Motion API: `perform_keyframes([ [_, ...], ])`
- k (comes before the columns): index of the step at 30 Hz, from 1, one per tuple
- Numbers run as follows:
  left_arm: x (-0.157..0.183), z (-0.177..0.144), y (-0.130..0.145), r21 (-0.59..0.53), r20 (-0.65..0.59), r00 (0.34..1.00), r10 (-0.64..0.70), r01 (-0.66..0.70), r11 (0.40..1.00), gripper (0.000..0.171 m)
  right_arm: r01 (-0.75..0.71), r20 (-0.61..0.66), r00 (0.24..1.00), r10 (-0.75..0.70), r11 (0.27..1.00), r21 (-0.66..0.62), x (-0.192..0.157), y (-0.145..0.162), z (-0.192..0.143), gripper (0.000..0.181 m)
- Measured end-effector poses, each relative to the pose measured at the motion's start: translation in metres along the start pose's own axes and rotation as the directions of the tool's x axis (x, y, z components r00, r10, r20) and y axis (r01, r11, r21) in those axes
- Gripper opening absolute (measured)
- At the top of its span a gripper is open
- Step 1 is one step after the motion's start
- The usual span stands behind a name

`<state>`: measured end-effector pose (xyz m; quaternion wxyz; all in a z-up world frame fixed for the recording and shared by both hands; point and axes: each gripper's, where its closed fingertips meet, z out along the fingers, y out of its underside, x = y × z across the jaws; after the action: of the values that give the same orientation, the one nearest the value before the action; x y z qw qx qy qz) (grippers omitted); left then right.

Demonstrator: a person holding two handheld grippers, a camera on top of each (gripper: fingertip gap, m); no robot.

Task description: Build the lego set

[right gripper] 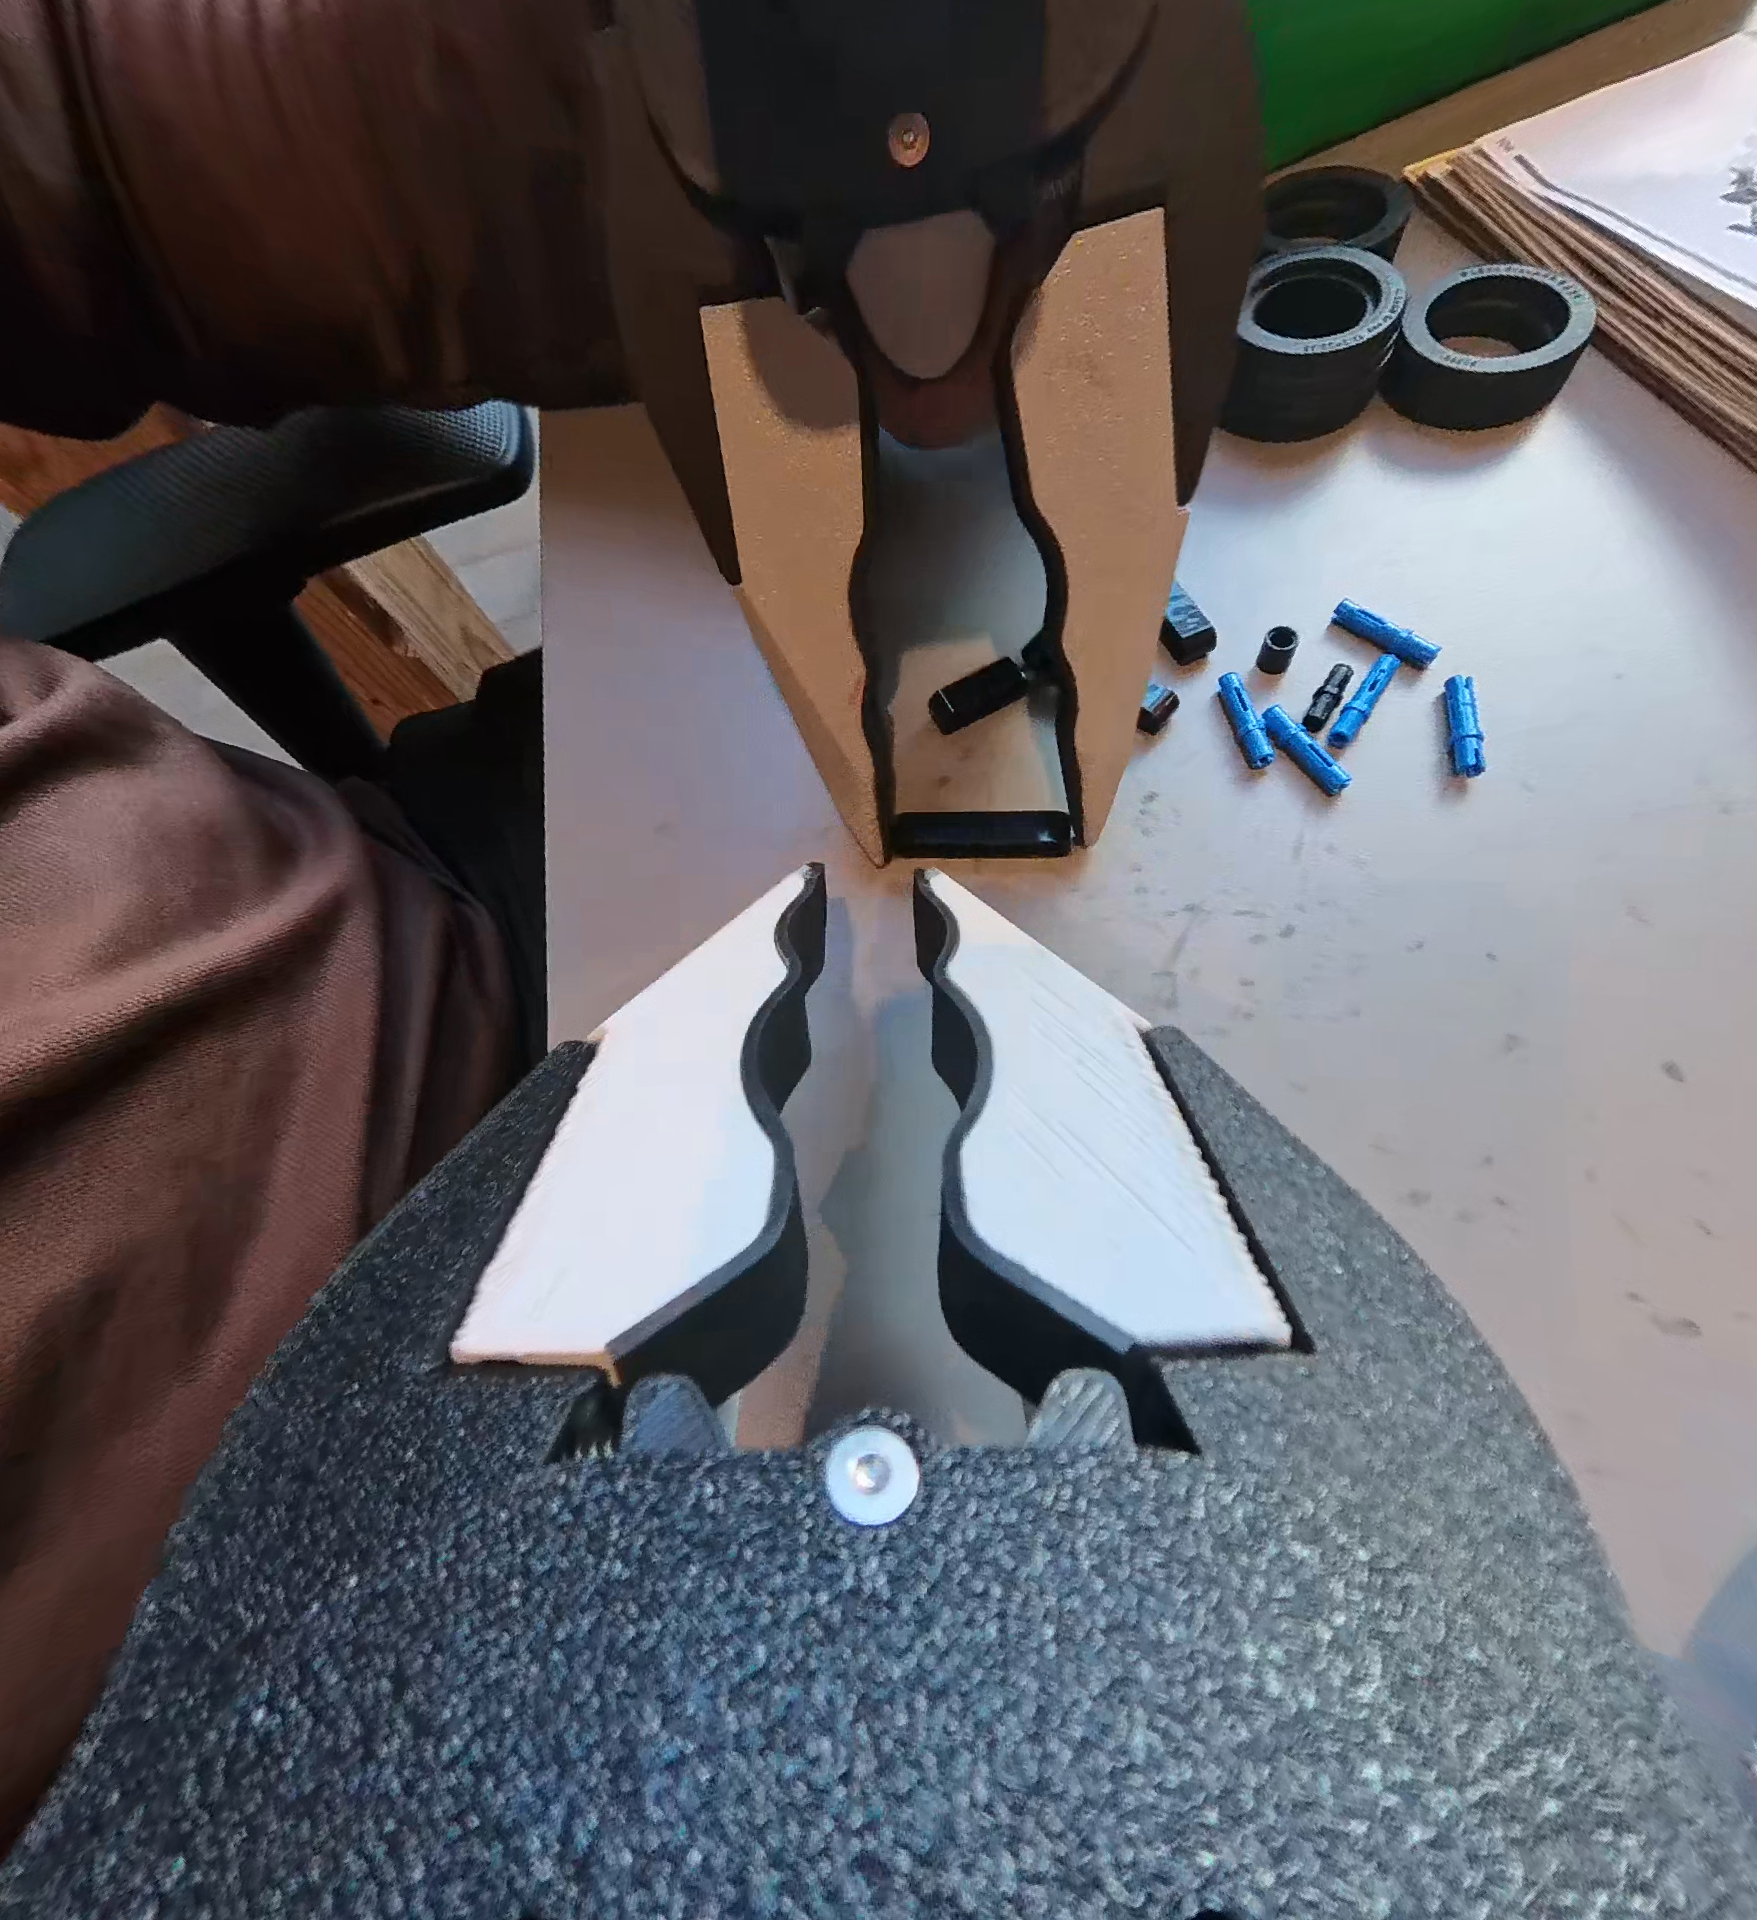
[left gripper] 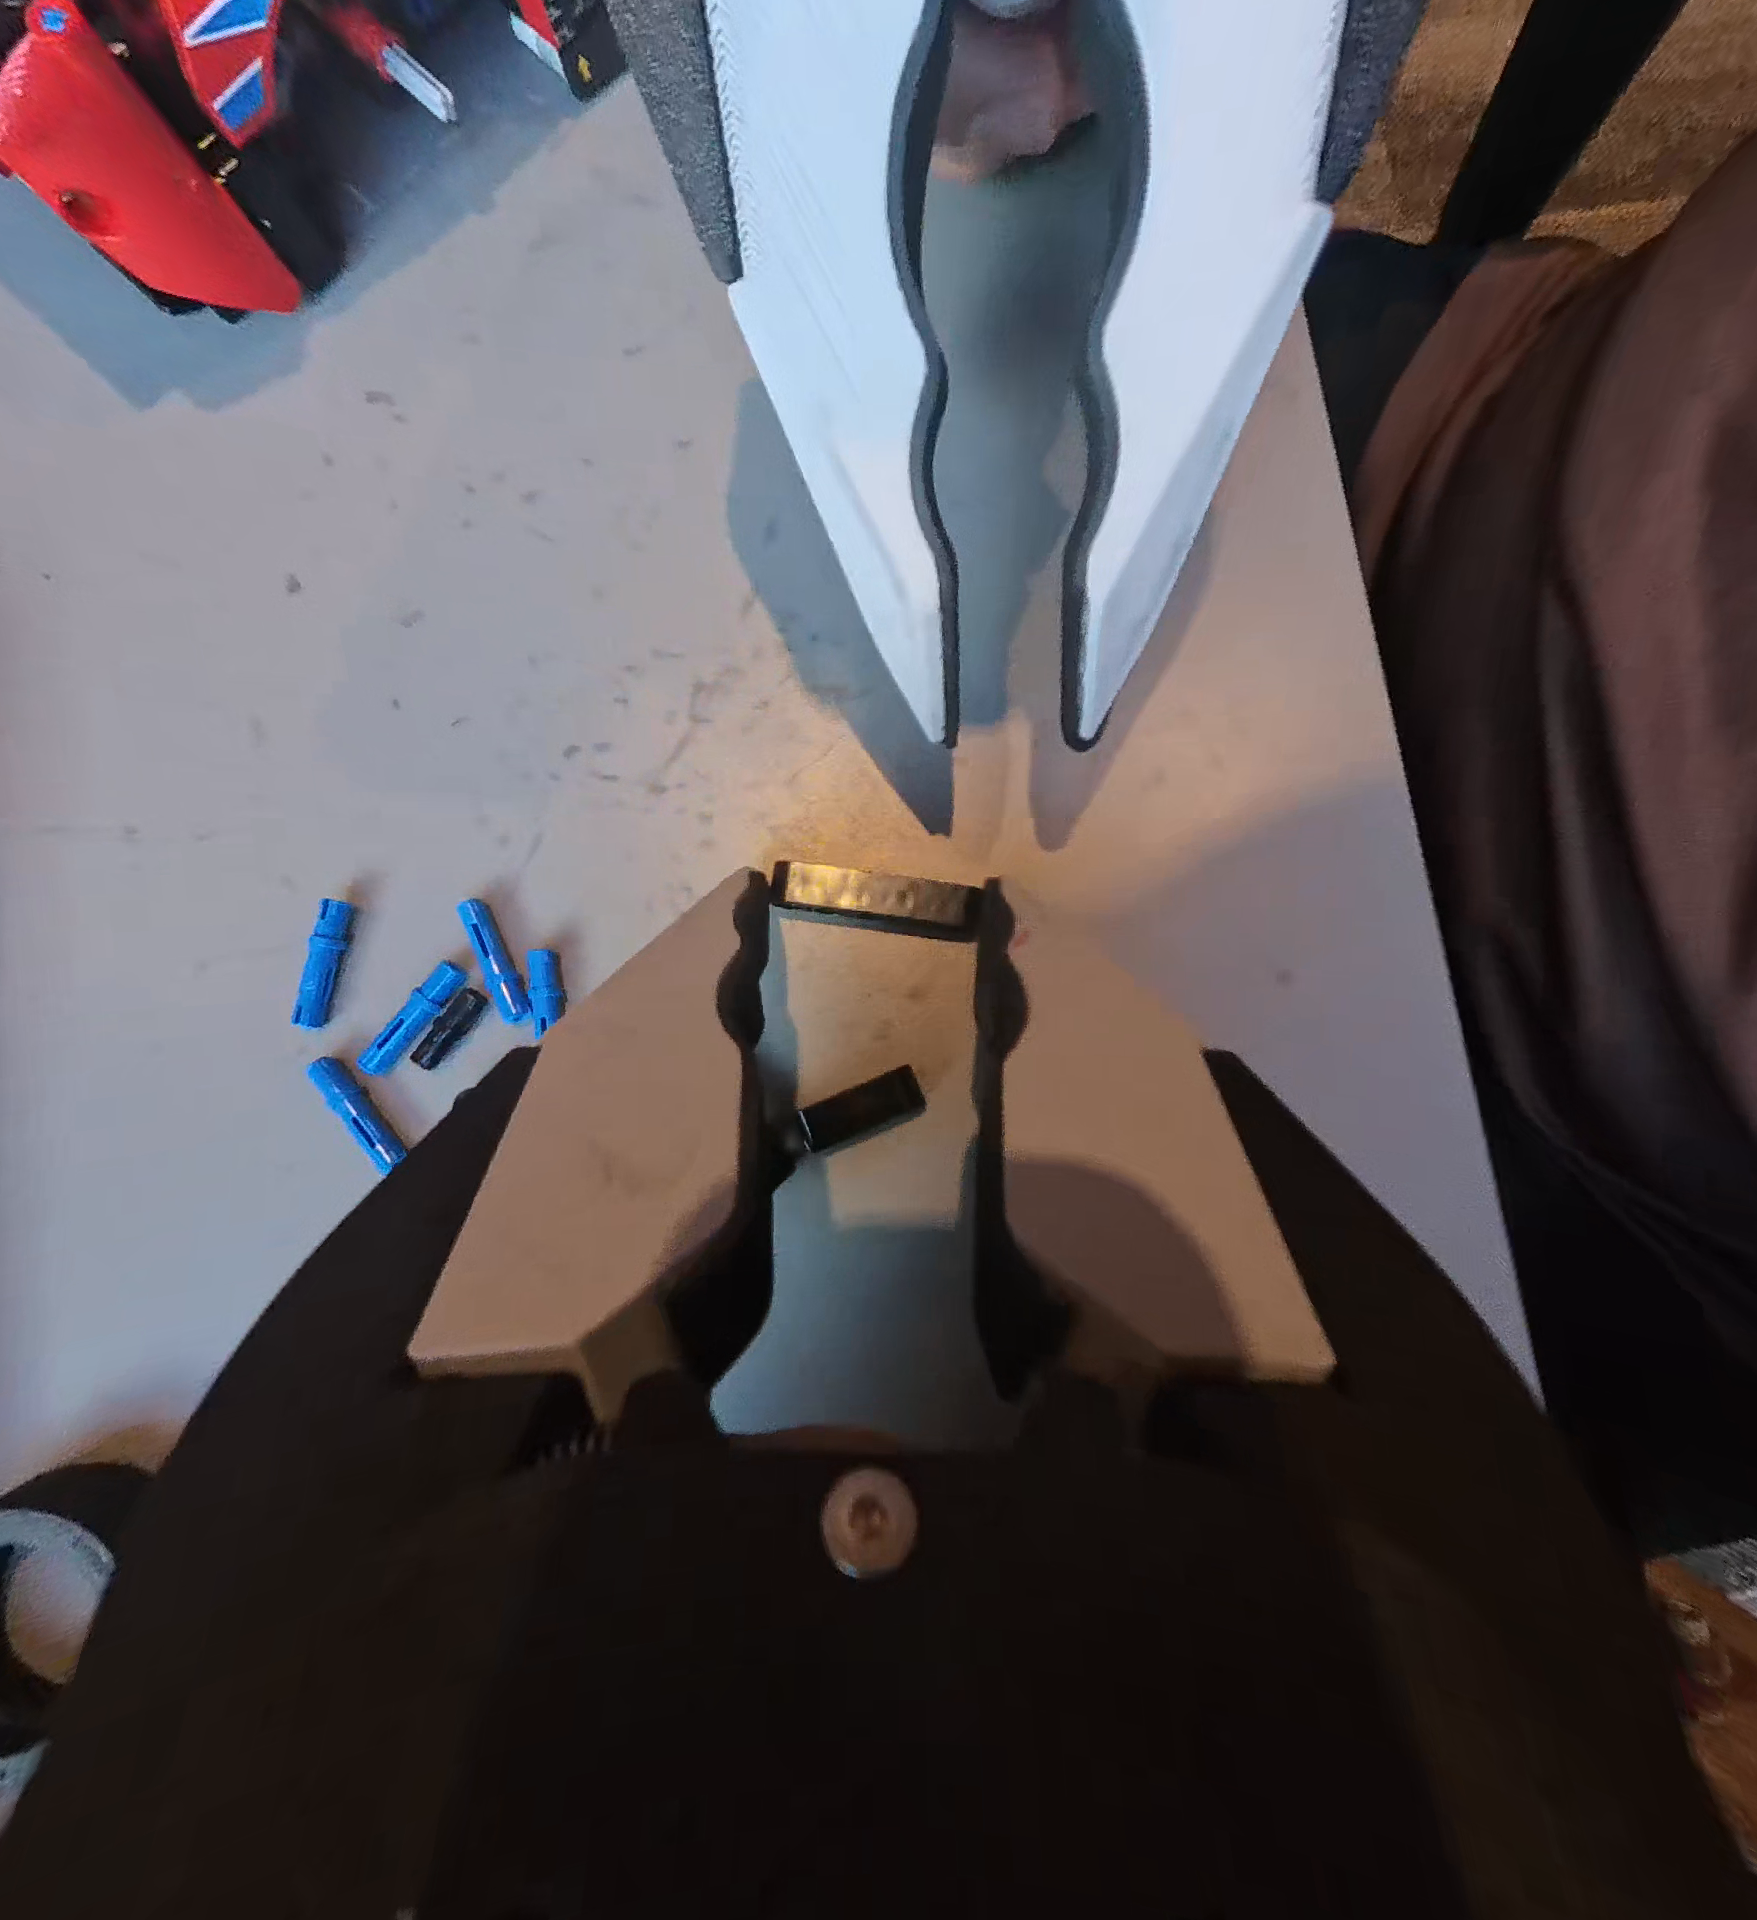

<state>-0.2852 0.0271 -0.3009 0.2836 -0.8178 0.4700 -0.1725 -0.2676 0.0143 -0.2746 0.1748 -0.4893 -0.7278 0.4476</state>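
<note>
We see a pale table (right gripper: 1476,1143) with small dark scuffs across its top. Warm light pools on it near the edge and throws soft shadows. Beside the table stands a black chair (right gripper: 261,509), its armrest close to the table's edge. Under the chair we make out a wooden floor (right gripper: 417,613). At the far side a green panel (right gripper: 1393,62) rises behind the table. A person in brown cloth (left gripper: 1632,727) sits at the table's edge.
</note>
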Motion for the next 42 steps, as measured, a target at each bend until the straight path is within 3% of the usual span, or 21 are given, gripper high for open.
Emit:
perform_keyframes([
  [7, 0.009, -0.008, 0.007, 0.045, 0.115, 0.99, -0.087, 0.082, 0.996, 0.038, 0.005, -0.003, 1.0, -0.005, 0.999, 0.037, -0.001, -0.004, -0.004, 0.017],
  [11, 0.02, -0.027, 0.008, 0.182, 0.213, 0.959, -0.186, 0.148, 0.972, 0.038, 0.048, -0.048, 0.998, -0.046, 0.998, 0.03, 0.0, -0.003, -0.004, 0.018],
  [13, 0.021, -0.036, 0.02, 0.223, 0.244, 0.937, -0.252, 0.199, 0.954, 0.038, 0.062, -0.087, 0.994, -0.06, 0.998, 0.023, 0.003, -0.003, -0.003, 0.027],
  [15, 0.023, -0.04, 0.039, 0.192, 0.269, 0.918, -0.291, 0.246, 0.95, 0.038, 0.077, -0.128, 0.989, -0.075, 0.997, 0.009, 0.007, -0.002, -0.002, 0.056],
  [16, 0.024, -0.043, 0.044, 0.182, 0.282, 0.914, -0.291, 0.247, 0.952, 0.038, 0.085, -0.146, 0.986, -0.084, 0.996, 0.001, 0.008, -0.001, -0.001, 0.06],
  [22, 0.028, -0.044, 0.048, 0.154, 0.316, 0.922, -0.224, 0.183, 0.971, 0.038, 0.109, -0.178, 0.978, -0.112, 0.994, -0.023, 0.01, -0.003, 0.007, 0.063],
  [27, 0.03, -0.041, 0.048, 0.162, 0.241, 0.935, -0.261, 0.227, 0.96, 0.038, 0.102, -0.147, 0.983, -0.107, 0.994, -0.041, 0.009, -0.003, 0.013, 0.055],
  [42, 0.028, -0.038, 0.045, 0.161, 0.209, 0.945, -0.252, 0.222, 0.962, 0.038, 0.104, -0.015, 0.994, -0.104, 0.995, 0.001, -0.002, -0.01, 0.013, 0.036],
])
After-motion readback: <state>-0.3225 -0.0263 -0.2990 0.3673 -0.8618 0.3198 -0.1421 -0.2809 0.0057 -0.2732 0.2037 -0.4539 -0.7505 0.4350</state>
